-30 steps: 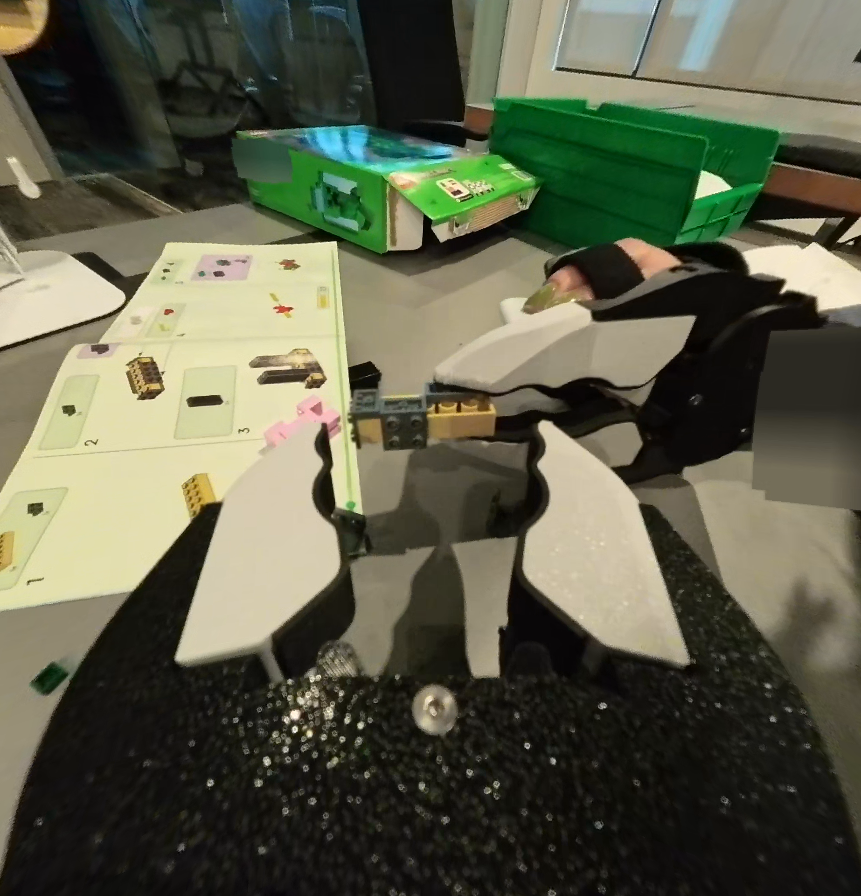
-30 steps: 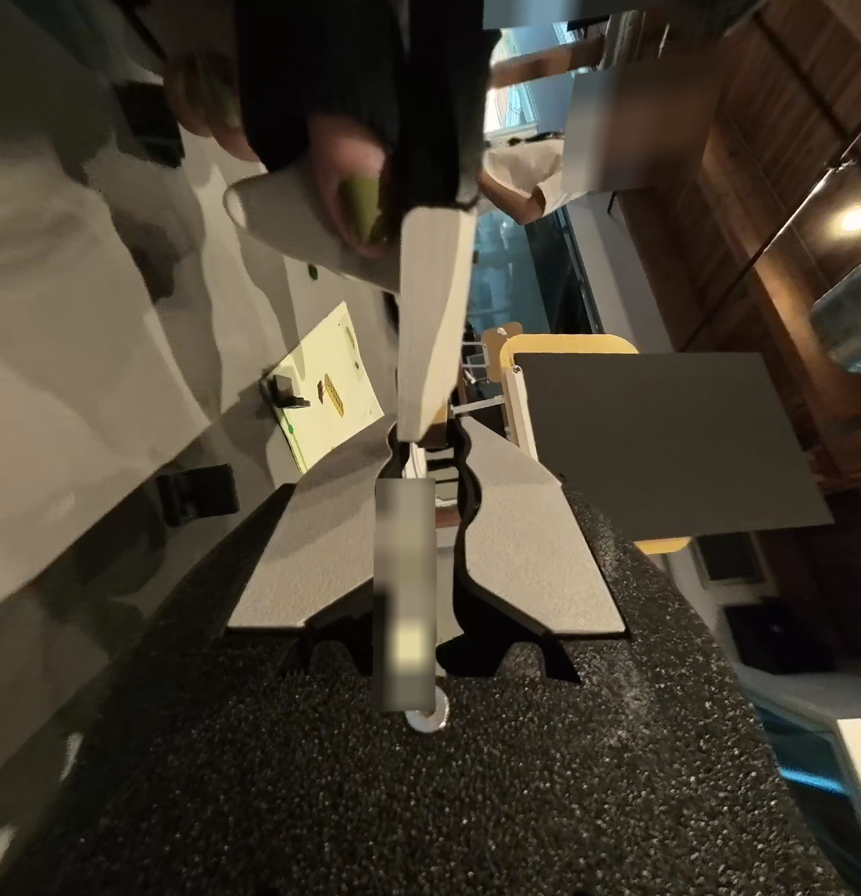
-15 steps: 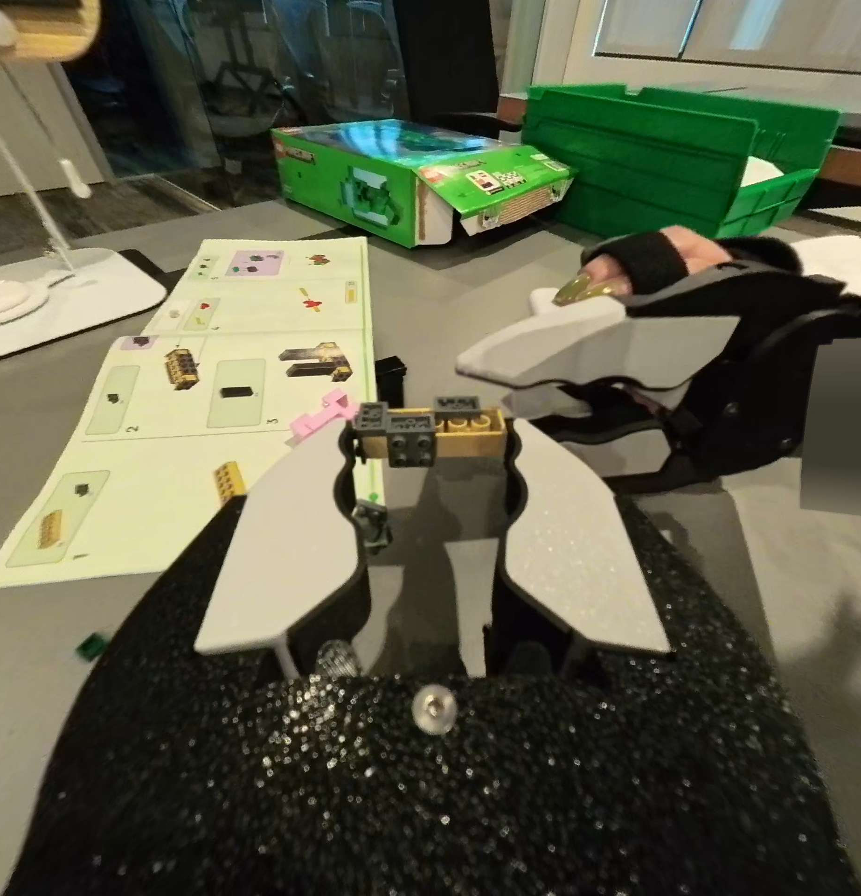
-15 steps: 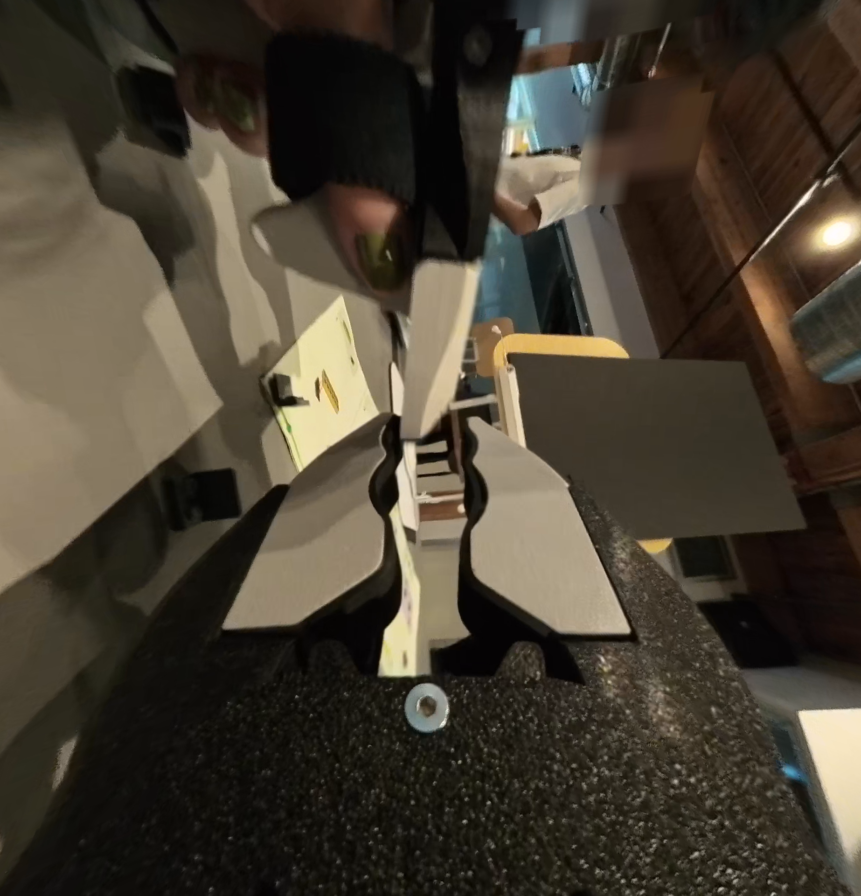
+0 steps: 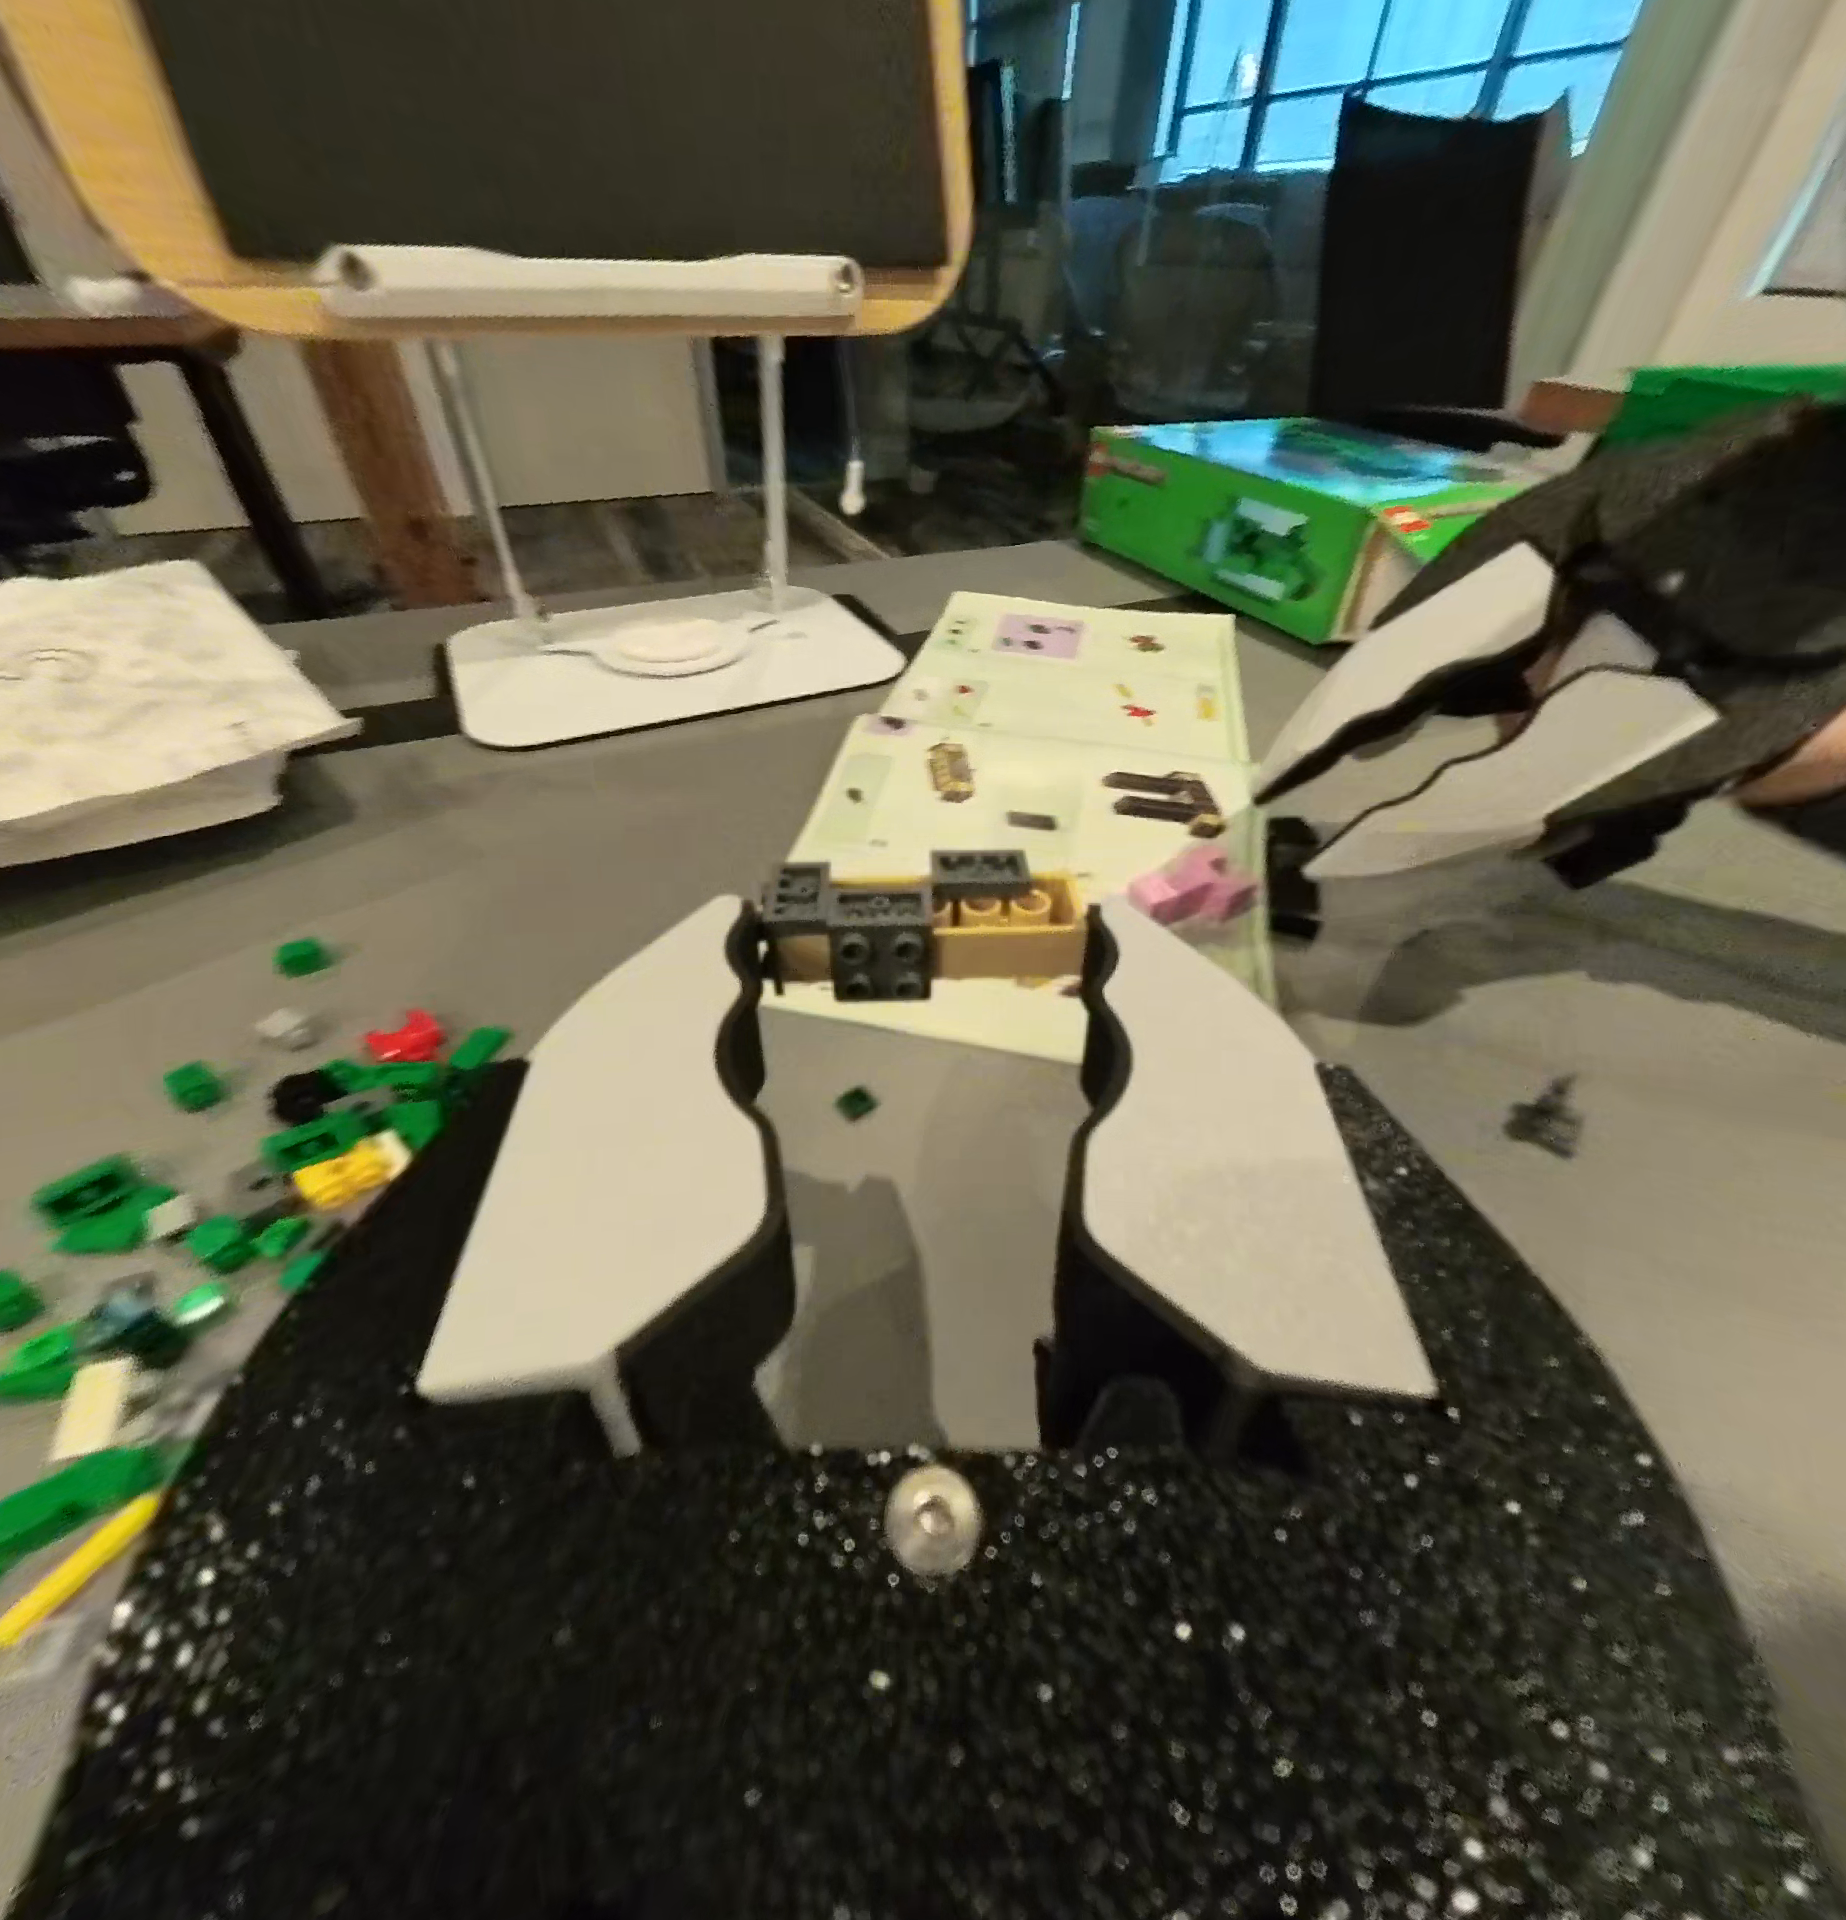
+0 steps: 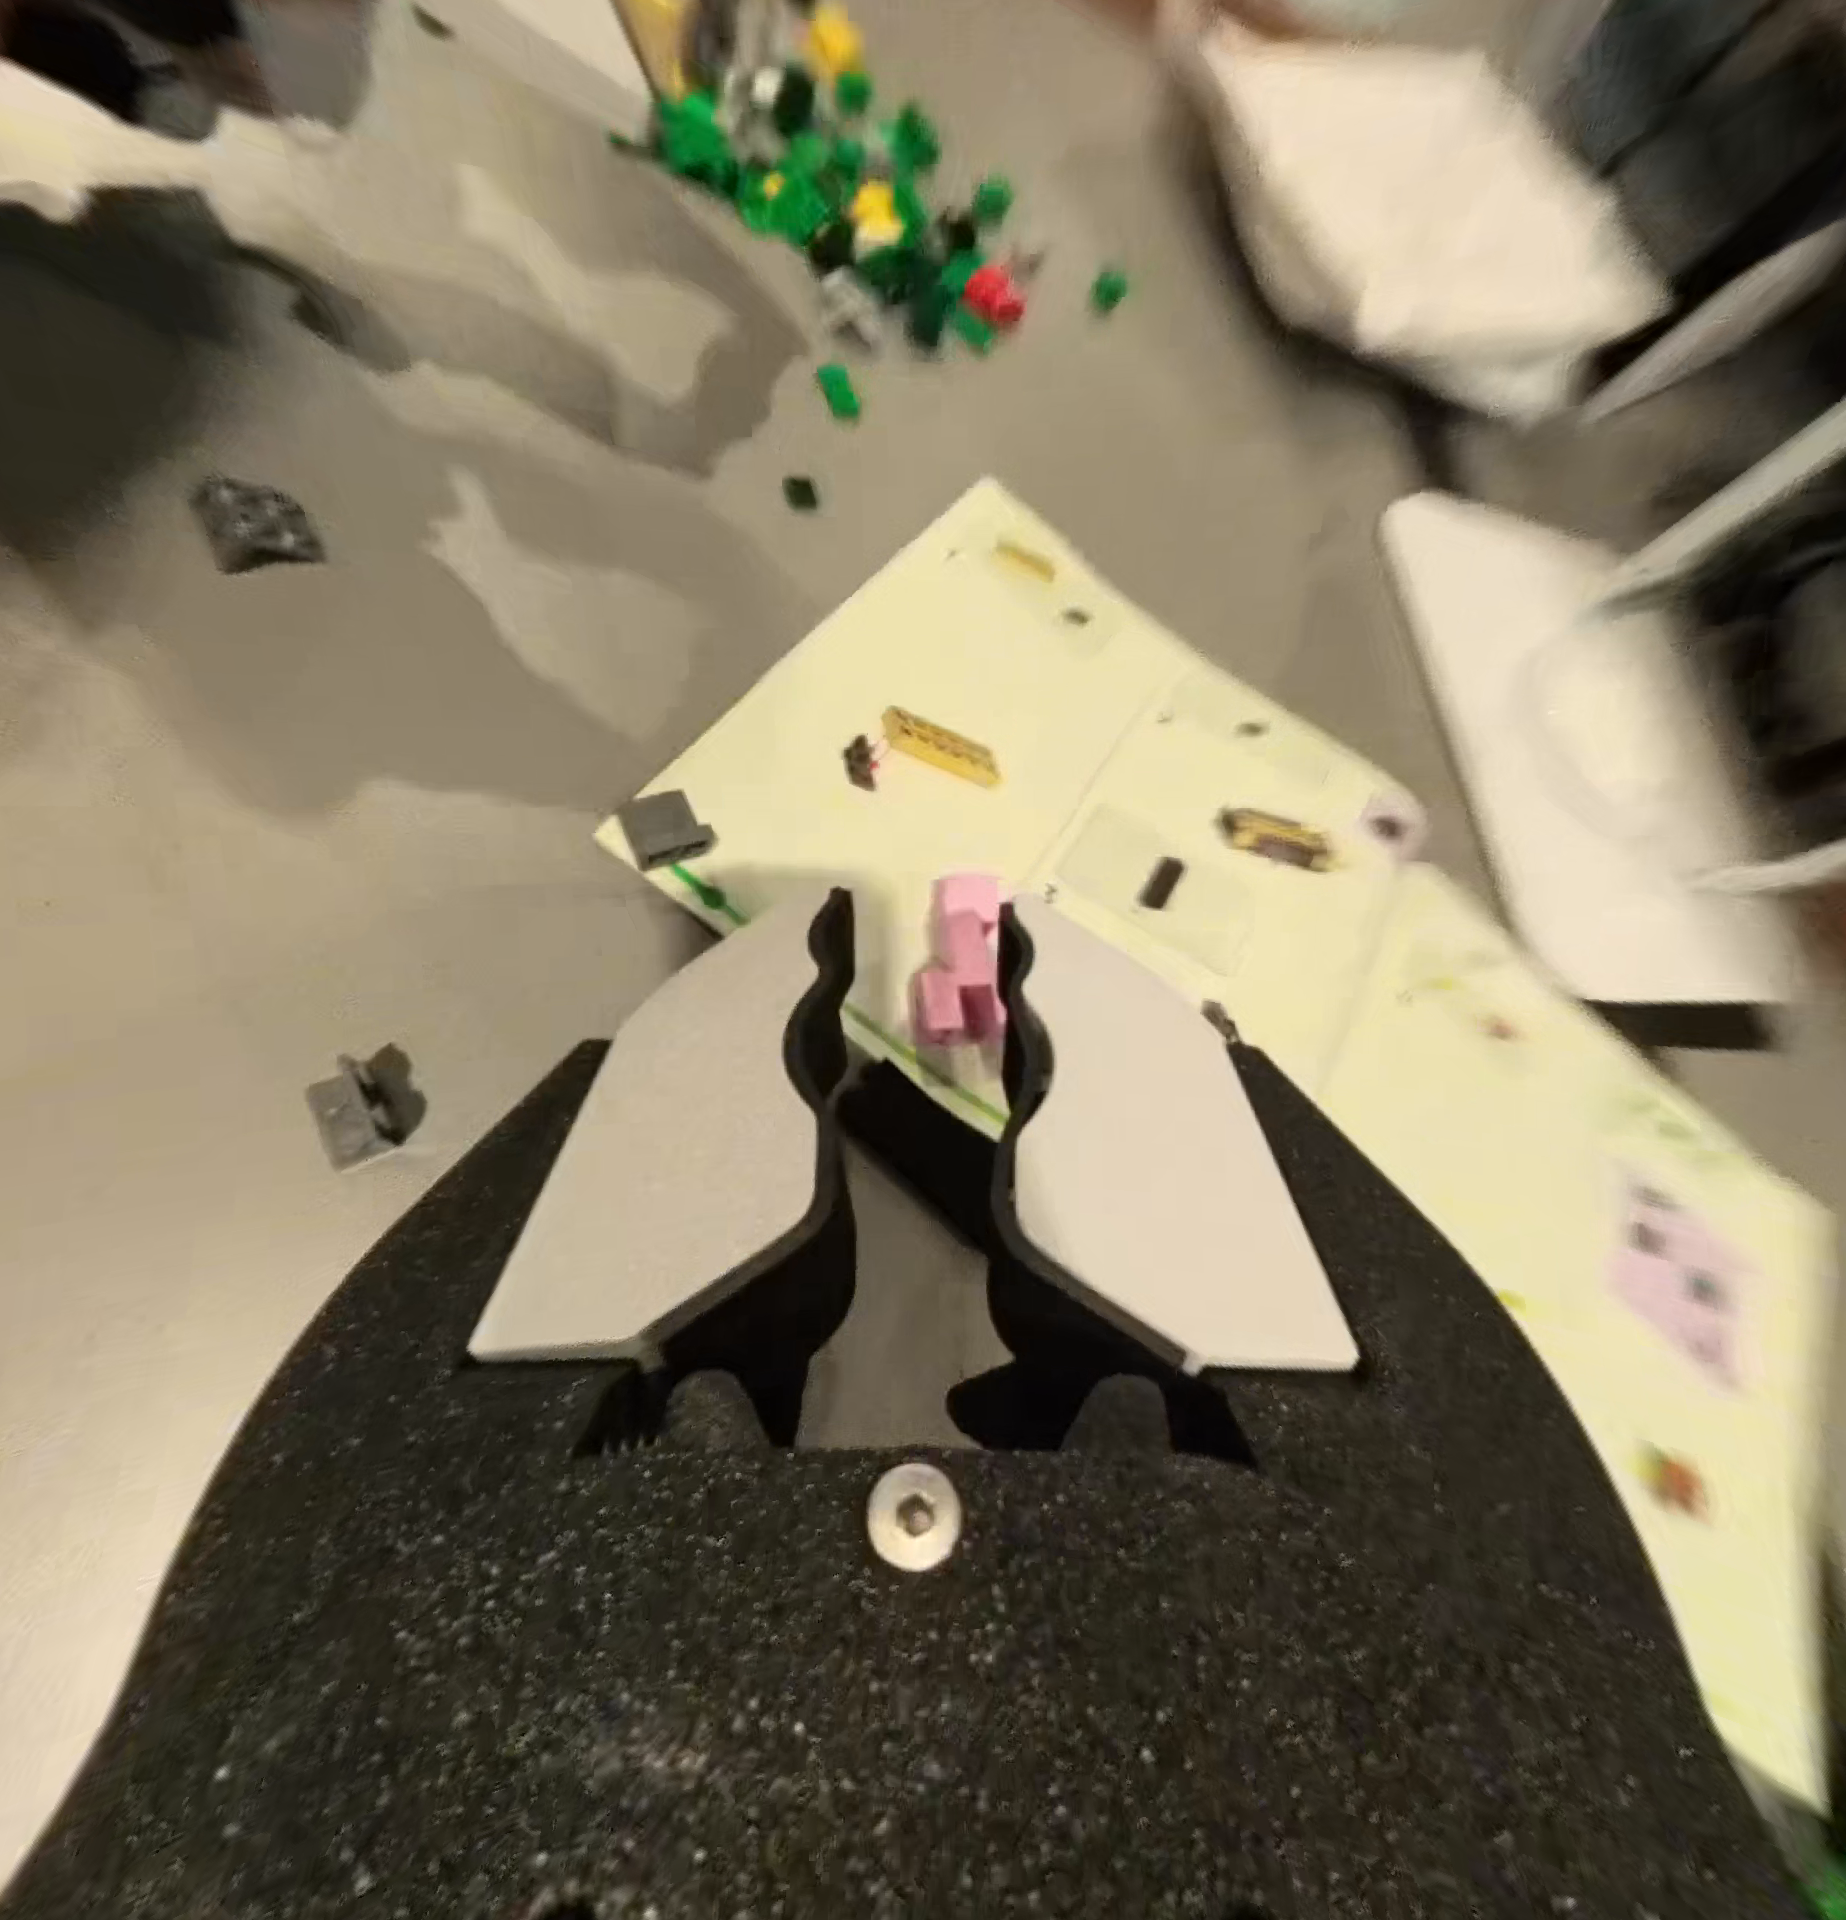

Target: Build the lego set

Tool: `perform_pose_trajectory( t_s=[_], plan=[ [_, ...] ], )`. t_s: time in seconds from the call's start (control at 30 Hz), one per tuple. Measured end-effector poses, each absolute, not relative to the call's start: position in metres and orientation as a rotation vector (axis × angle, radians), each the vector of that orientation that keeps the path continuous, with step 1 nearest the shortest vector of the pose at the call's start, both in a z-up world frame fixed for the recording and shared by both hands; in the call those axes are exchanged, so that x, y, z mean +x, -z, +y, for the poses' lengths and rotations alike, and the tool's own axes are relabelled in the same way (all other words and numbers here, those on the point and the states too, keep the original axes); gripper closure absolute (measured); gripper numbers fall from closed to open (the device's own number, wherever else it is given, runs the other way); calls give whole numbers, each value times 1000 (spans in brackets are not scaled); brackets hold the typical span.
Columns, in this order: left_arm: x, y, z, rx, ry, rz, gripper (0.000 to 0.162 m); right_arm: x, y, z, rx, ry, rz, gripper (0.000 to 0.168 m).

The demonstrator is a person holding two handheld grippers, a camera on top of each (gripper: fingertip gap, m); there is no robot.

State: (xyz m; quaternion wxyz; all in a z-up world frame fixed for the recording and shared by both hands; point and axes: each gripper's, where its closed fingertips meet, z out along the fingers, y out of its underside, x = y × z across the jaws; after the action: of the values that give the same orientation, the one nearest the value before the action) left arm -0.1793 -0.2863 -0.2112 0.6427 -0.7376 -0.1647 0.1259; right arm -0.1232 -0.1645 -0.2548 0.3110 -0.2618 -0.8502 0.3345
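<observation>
While the left gripper clamps the tan-and-grey brick assembly above the instruction sheet, the right gripper hangs part-open and empty over the pink piece; I'd close squarely on one loose brick.

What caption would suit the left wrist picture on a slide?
Left gripper holds a tan-and-grey brick assembly above the instruction sheet; right gripper nears black piece.

I'm counting two tools, one tan-and-grey assembly, one pink figure, one instruction sheet, one green box, one loose brick pile too blurry for counting.
</observation>
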Motion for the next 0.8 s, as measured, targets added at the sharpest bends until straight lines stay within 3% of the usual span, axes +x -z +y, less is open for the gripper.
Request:
perform_pose_trajectory(
  t_s=[0.4, 0.43, 0.63, 0.8],
  plan=[
    [-198, 210, -308, -1671, -373, -400, 103, -144, 298, -151, -848, -457, -2656, 153],
    [-198, 209, -309, -1665, -372, -401, 103, -143, 299, -154, -840, -459, -2673, 160],
    [-205, 201, -318, -1614, -425, -461, 103, -153, 277, -238, -603, -824, -2660, 160],
    [-216, 193, -337, -1534, -478, -539, 103, -158, 293, -304, -433, -918, -2728, 159]
  ],
)
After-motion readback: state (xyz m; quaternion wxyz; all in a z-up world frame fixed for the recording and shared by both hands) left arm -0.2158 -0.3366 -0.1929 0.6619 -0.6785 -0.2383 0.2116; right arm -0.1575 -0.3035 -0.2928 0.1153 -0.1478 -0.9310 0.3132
